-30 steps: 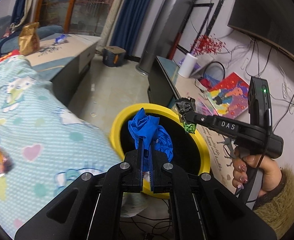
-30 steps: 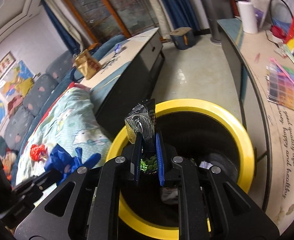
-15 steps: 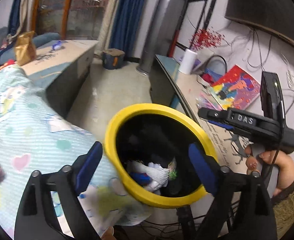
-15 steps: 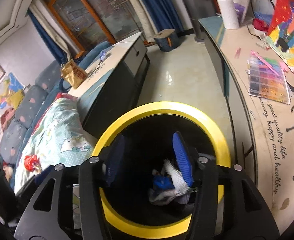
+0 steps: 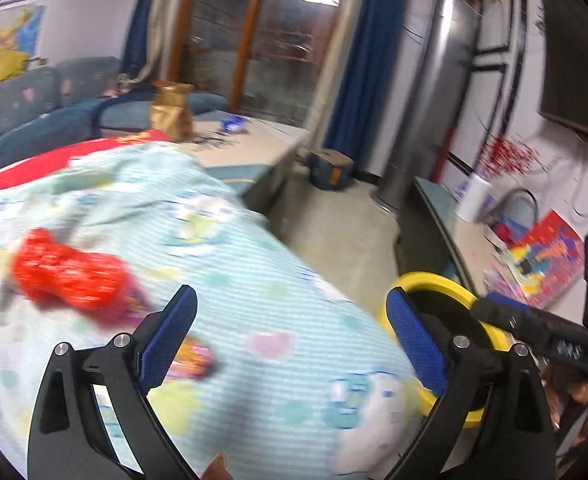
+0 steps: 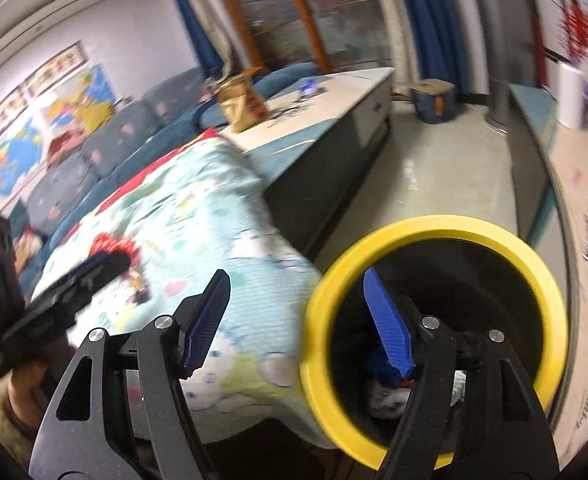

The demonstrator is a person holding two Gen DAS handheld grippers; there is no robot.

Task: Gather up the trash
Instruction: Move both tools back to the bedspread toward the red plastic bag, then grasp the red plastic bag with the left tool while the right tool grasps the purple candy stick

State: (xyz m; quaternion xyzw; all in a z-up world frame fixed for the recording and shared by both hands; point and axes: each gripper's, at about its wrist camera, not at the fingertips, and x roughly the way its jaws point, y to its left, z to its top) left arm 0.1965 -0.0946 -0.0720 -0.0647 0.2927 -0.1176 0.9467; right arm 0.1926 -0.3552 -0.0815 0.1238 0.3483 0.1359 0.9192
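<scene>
Lay on the blanket at left of the frame, the wrapper; stood at lower right beside the blanket's edge, the bin, with trash inside it, cabinet behind.

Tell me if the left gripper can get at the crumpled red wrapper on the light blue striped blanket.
Probably yes. The left gripper is open and empty, and the crumpled red wrapper lies exposed on the light blue striped blanket, just ahead and to its left, with nothing in between.
</scene>
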